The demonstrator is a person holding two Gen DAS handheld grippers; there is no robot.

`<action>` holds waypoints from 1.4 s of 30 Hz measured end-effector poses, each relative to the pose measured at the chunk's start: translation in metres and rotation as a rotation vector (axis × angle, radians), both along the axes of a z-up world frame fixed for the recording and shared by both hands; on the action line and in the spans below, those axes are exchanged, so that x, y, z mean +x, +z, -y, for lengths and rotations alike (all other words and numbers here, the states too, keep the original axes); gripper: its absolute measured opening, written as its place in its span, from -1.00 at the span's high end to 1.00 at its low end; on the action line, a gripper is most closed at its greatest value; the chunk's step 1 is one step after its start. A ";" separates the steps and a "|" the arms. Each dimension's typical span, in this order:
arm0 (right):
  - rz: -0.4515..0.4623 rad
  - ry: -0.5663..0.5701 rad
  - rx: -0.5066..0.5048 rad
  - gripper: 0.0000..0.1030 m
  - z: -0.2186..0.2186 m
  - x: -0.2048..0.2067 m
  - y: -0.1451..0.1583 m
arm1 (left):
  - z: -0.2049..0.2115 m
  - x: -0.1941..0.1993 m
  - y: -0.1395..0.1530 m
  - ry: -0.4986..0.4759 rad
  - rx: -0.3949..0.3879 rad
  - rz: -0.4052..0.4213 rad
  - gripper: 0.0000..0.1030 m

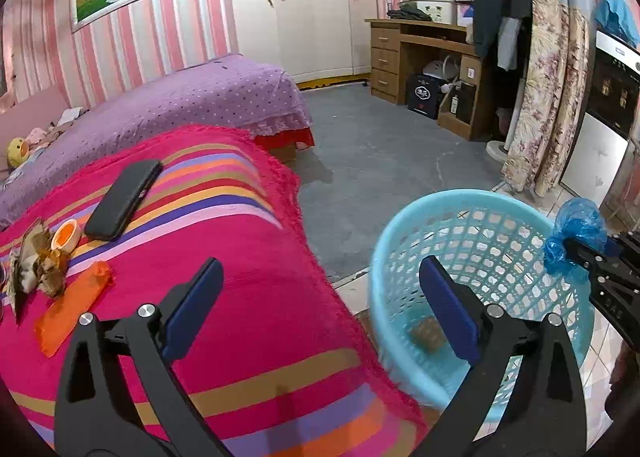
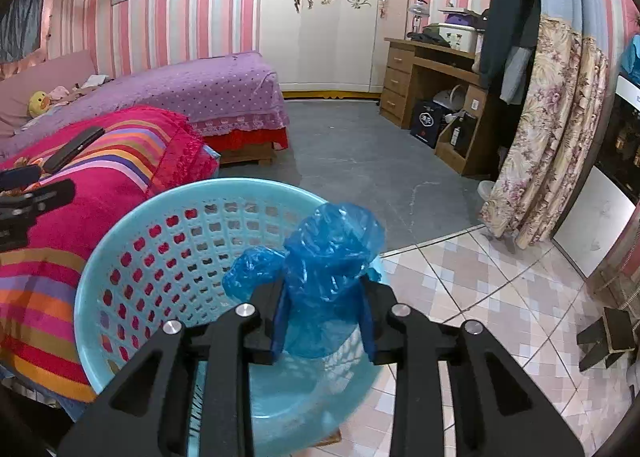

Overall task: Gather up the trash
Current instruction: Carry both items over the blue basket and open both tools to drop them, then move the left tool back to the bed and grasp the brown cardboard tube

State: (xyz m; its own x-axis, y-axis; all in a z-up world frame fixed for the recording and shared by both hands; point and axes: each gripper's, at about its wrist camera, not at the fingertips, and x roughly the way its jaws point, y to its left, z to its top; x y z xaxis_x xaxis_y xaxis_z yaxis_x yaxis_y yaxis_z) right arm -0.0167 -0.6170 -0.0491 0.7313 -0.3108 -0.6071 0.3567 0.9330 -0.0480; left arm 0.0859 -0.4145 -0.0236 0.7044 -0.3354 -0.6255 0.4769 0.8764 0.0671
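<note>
Basket (image 2: 120, 249) — one; blue bag (image 2: 324, 257) — one.

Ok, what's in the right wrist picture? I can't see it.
The right hand-held gripper holds a crumpled blue bag over a light blue basket. Left of the basket is a striped pink blanket with a black phone on it.
</note>
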 end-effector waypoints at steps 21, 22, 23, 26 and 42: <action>0.150 0.004 -0.074 -0.89 -0.118 0.026 0.056 | -0.174 0.006 0.048 0.151 -0.019 0.058 -0.89; 0.160 0.020 -0.070 -0.90 -0.131 0.031 0.059 | -0.184 0.007 0.051 0.164 -0.014 0.064 -0.89; 0.169 0.034 -0.064 -0.91 -0.143 0.035 0.062 | -0.200 0.010 0.054 0.186 -0.010 0.072 -0.89; 0.191 0.096 -0.040 -0.91 -0.184 0.054 0.070 | -0.244 0.018 0.061 0.248 -0.001 0.086 -0.89; 0.132 0.307 -0.003 -0.91 -0.351 0.147 0.049 | -0.427 0.072 0.032 0.555 -0.013 0.054 -0.89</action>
State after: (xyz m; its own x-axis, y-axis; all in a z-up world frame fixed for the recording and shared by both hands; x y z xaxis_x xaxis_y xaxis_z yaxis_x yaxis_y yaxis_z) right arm 0.1302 -0.2660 -0.0003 0.8635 -0.0655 -0.5001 0.0623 0.9978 -0.0231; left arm 0.1574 0.0124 0.0088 0.8085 0.0875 -0.5820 -0.0606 0.9960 0.0657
